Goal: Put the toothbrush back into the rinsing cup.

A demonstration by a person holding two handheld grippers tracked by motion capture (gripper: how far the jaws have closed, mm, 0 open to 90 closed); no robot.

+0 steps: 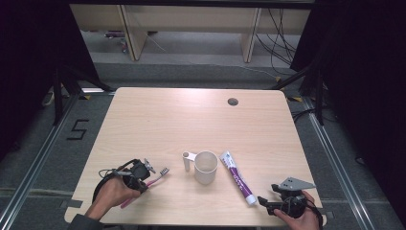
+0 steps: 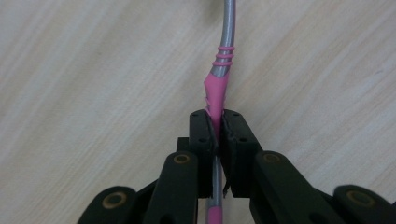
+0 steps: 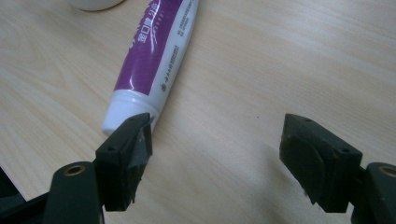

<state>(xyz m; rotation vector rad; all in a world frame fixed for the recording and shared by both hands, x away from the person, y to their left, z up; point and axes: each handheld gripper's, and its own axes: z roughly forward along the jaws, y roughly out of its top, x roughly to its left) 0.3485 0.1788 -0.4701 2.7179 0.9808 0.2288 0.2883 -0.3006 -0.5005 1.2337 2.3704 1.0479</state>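
High view, counter: a pale wooden counter (image 1: 158,120) carries a toothbrush, a cup and a tube of toothpaste, all near the person's edge.
High view, left side: the left hand-held gripper (image 1: 141,173) sits low over the pink toothbrush (image 1: 159,176), whose bristle head points toward the cup.
High view, middle: a white cup (image 1: 206,167) stands upright, its handle toward the toothbrush; nothing shows inside it.
High view, right side: the toothpaste (image 1: 237,178) lies flat just beside the cup, cap end toward the right hand-held gripper (image 1: 261,201), which rests near the cap.
Left gripper view, grip: the two black jaws are pressed together on the toothbrush (image 2: 215,95), pinching its pink handle section; the grey neck runs up and away over the wood.
Left gripper view, progress: the toothbrush is grasped, but I cannot tell whether it has left the counter.
Right gripper view, grip: the jaws stand spread apart with bare wood between them.
Right gripper view, toothpaste: the purple and white tube (image 3: 148,56) lies ahead, its cap just behind the left jaw tip, not pinched.
Judgement, done: one item is gripped.
Judgement, left: likely lifting the toothbrush into the cup, then handling the toothpaste.
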